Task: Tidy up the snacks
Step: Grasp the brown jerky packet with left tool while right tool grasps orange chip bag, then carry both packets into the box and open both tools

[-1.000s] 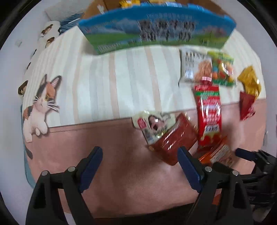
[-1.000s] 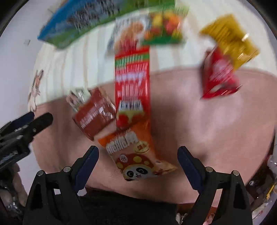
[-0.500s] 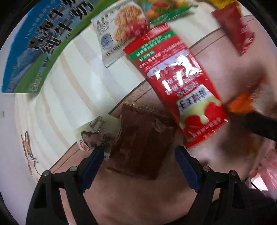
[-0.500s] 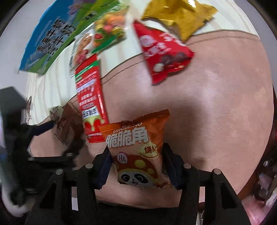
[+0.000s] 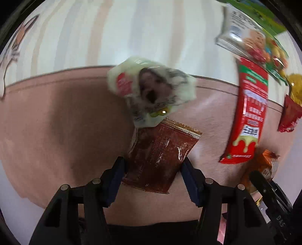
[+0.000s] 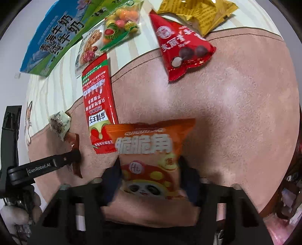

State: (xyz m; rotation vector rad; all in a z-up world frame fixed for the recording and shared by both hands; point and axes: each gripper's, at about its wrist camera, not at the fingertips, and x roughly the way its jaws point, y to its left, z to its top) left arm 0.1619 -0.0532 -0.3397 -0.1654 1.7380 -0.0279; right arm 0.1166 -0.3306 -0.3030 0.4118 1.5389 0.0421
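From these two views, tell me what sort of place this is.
Probably a home, perhaps a bed or sofa: a soft pink blanket, a striped cloth with a cartoon cat, and loose snack packets such as the orange panda bag.

Pale wrapper [image 5: 151,88] blurred — print perhaps unreadable.

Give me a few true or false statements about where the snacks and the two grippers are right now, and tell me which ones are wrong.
1. The left gripper has the brown packet between its fingers. True.
2. The right gripper is at the yellow bag. False: its closing jaws flank the orange panda bag.
3. The long red packet lies partly on the pink mat. True.
4. The red triangular bag stands upright. False: it lies flat.
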